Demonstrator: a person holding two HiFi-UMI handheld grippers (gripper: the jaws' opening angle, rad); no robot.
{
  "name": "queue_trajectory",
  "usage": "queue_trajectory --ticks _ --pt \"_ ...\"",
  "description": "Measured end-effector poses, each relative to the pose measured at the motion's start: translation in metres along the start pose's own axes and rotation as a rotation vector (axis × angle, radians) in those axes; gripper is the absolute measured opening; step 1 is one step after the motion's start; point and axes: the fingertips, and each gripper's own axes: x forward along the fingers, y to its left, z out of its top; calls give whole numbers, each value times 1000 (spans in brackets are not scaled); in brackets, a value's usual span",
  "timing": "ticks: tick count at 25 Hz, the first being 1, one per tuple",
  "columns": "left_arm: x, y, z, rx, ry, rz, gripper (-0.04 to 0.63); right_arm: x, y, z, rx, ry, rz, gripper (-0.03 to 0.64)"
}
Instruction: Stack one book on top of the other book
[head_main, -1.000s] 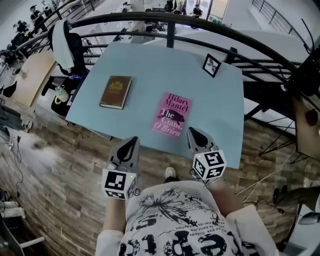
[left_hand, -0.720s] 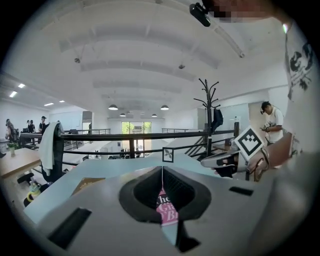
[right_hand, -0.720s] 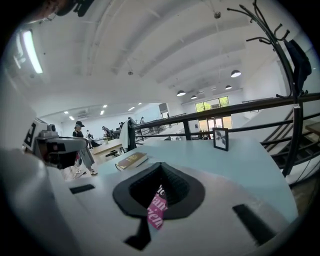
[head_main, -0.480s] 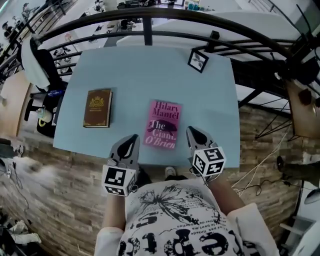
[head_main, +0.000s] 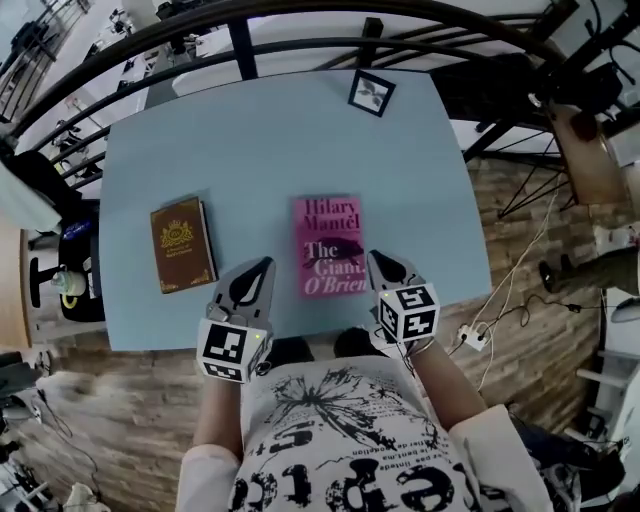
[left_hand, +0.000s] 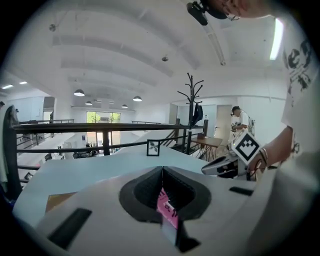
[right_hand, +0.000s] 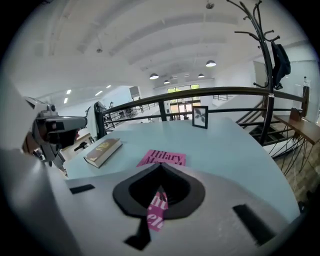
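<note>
Grey jaws are closed together, empty, on the left tool and the right tool. Both are held at the near corners of the pink book, probably to lift it. The brown book lies well apart on the pale-blue surface.

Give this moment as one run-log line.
left gripper: shut, empty | right gripper: shut, empty | pink book: between grippers | brown book: apart, unstacked
</note>
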Motion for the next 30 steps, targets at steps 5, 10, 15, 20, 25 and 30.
queue_trajectory --ticks 5,10,15,20,25,30 --pt "5 17 -11 -19 -8 -15 9 26 7 -25 -8 104 0 31" --pt "10 19 -25 -38 25 -25 9 58 7 -54 40 224 72 324" --pt "16 11 -34 -74 60 -18 9 77 -7 -74 102 284 99 319" --pt "24 6 -48 -79 98 -14 9 91 -15 -83 171 324 143 295" --pt "32 5 -60 -98 126 -4 9 100 -10 -95 214 370 205 247" --pt "38 0 -69 -110 161 -3 9 103 -5 -96 278 344 270 209"
